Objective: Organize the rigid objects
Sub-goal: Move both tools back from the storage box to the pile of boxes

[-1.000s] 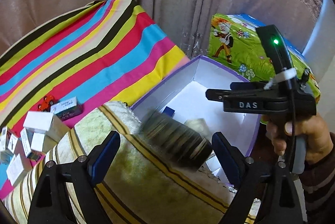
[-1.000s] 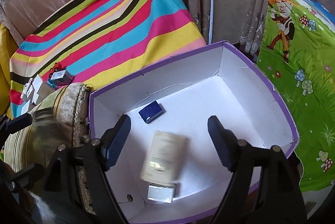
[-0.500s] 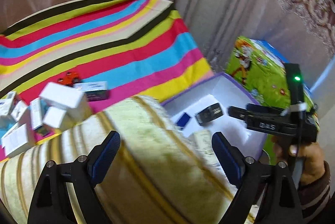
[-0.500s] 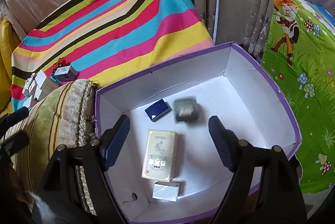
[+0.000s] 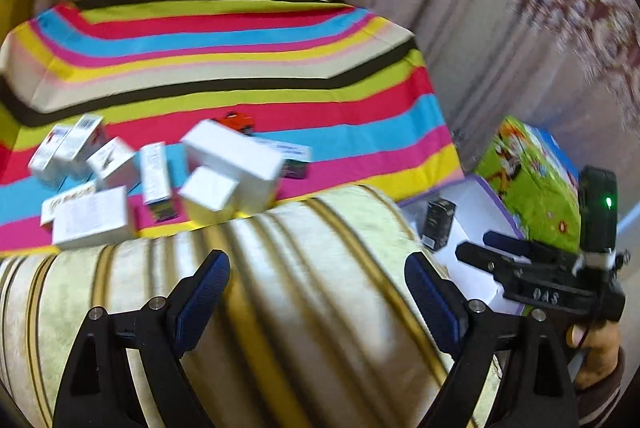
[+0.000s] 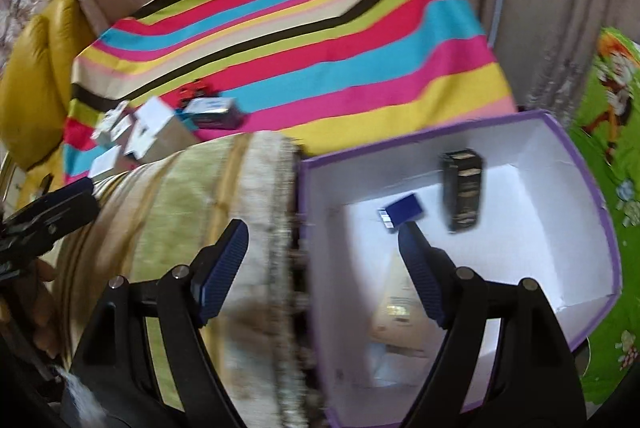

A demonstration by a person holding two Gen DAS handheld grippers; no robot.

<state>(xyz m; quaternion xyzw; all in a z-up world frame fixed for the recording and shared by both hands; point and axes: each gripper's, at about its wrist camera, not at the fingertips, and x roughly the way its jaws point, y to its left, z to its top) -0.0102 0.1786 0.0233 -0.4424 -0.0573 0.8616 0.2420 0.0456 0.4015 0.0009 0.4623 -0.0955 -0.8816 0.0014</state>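
Boxes (image 5: 230,167) white, small, jumbled

Left tool (image 5: 316,288): above the cushion roll (image 5: 280,288), nothing between its open fingers.
Right tool (image 6: 324,264): over the seam where the cushion roll meets the storage box (image 6: 592,228).
Small cartons (image 5: 224,167): ahead of the left tool, on the striped cloth (image 5: 240,67) beyond the roll.
Toy car (image 5: 238,121): behind the cartons.
Dark carton (image 6: 460,187): inside the storage box, ahead of the right tool, beside a flat packet (image 6: 402,211).
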